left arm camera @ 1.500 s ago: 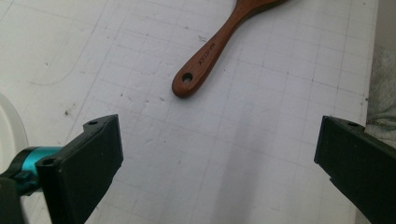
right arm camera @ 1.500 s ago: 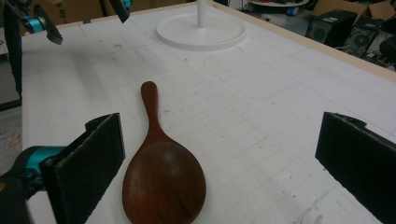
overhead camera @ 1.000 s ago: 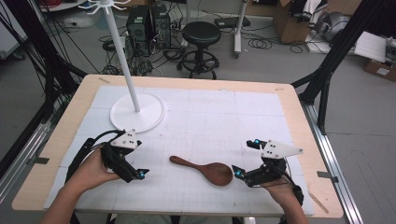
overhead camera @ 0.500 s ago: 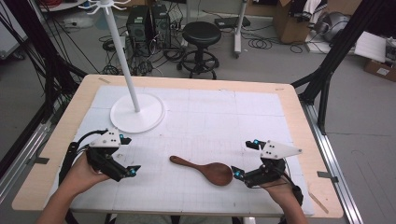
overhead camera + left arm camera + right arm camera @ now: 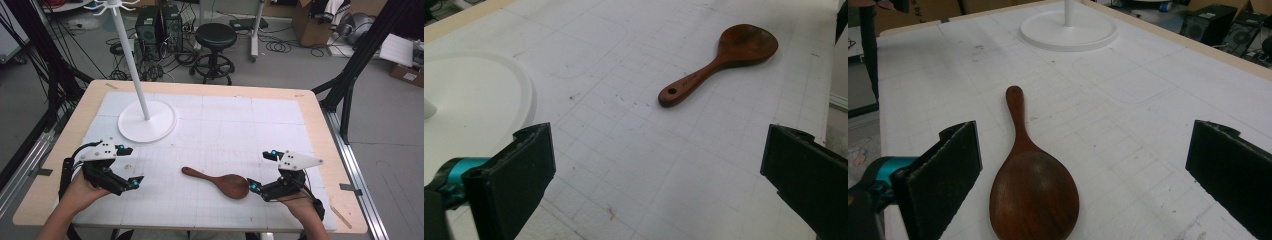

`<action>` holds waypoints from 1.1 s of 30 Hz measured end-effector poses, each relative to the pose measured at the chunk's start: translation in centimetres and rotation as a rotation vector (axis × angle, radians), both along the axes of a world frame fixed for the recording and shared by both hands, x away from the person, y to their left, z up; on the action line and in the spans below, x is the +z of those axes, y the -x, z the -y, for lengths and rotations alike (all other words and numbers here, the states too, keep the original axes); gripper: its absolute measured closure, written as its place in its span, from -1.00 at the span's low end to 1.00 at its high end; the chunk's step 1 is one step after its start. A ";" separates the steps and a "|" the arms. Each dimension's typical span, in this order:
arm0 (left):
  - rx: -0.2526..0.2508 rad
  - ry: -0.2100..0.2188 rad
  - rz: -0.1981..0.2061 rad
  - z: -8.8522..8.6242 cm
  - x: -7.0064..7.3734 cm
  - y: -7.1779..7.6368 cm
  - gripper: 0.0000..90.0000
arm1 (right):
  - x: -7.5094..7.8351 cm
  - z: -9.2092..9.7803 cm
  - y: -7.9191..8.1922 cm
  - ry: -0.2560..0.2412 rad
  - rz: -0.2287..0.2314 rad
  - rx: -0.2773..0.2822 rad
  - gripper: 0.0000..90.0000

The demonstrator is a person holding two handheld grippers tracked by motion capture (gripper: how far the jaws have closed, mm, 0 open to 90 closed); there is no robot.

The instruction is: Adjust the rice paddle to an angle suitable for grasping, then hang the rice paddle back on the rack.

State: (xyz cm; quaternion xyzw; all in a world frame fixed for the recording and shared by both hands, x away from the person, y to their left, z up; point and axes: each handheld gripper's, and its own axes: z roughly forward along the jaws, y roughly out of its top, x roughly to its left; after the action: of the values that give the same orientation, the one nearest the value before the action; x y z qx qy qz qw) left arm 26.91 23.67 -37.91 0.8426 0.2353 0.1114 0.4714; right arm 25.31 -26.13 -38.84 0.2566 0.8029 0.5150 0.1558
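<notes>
Wooden and dark, the spoon (image 5: 220,182) is lying flat on the white mat near the counter's (image 5: 320,150) near edge, bowl toward the right side, handle pointing left and slightly toward the far edge. The right tongs (image 5: 261,172) are hovering just beside the bowl, jaws spread wide and gripping nothing; in the right gripper view the spoon (image 5: 1030,190) is sitting off-centre, close to the left jaw. The left tongs (image 5: 131,166) are waiting well apart from the handle, near the left side, also wide open and empty.

Closing from here is risking a miss: with the bowl lying so near one jaw, that jaw would likely strike first and shove the spoon sideways. The broad, low bowl is also offering little to pinch, so the jaws could be sliding over it or tipping it up. Coming down too steeply would be jamming the tips into the mat.

Both forearms are coming in from the near edge, hands holding the tongs low and angled inward. The stand (image 5: 146,120) is standing clear toward the far-left corner.
</notes>
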 end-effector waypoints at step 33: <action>-0.013 0.058 0.008 -0.8 0.1 0.2 -0.96 | 0.8 -0.2 -0.2 0.044 0.005 0.023 -0.99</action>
State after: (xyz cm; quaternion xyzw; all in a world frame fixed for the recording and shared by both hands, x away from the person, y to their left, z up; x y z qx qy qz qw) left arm 26.75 24.51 -37.84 0.8298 0.2308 0.1046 0.4971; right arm 25.54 -25.93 -38.07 0.2423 0.8165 0.4998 0.1574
